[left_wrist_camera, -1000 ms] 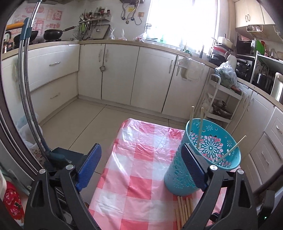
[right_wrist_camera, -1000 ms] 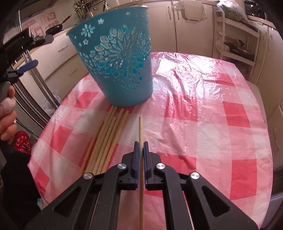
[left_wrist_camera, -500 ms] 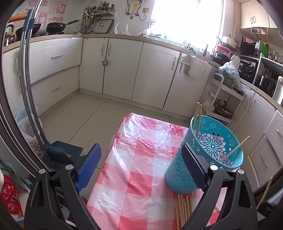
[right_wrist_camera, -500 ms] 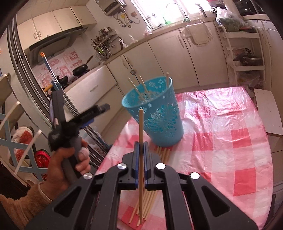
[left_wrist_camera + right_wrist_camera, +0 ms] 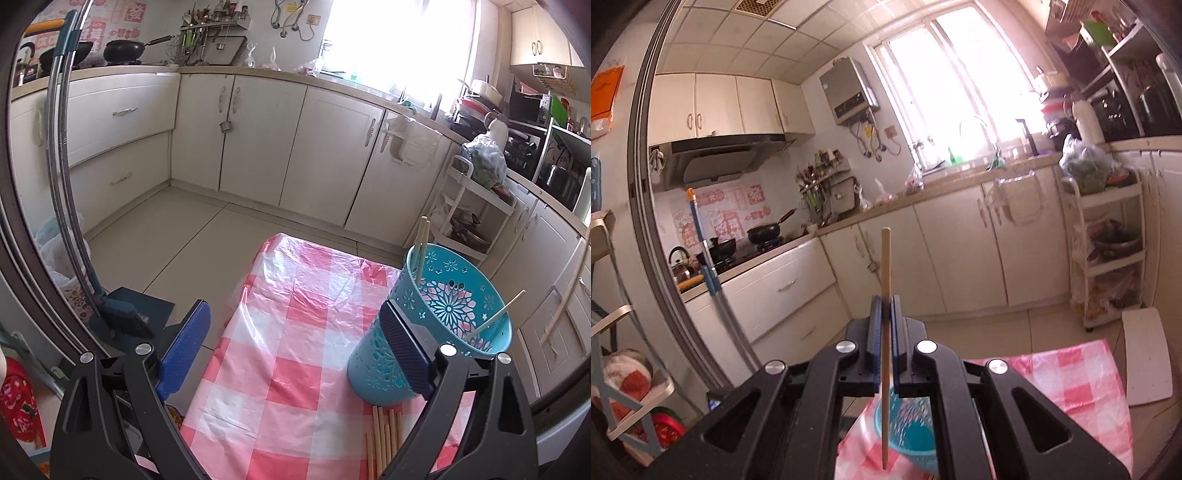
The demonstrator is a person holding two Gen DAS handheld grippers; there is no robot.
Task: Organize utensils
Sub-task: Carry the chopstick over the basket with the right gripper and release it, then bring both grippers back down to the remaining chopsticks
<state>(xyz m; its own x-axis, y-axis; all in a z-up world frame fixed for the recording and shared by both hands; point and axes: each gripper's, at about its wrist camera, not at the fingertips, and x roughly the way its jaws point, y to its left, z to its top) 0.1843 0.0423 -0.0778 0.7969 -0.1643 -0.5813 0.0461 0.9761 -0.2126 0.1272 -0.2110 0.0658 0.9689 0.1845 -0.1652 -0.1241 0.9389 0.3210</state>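
- The right tool is clenched on one chopstick, held upright at the centre of the frame, its lower tip over the turquoise basket, probably to drop it in.
- The left tool is released and holds nothing; it waits beside the basket.
- More chopsticks lie on the desk at the lower right, pointing toward the basket.

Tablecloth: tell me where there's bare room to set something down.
The tablecloth is bare from its far edge down its left side, left of the blue basket. It is crowded at the near right, where loose chopsticks lie against the basket's base.
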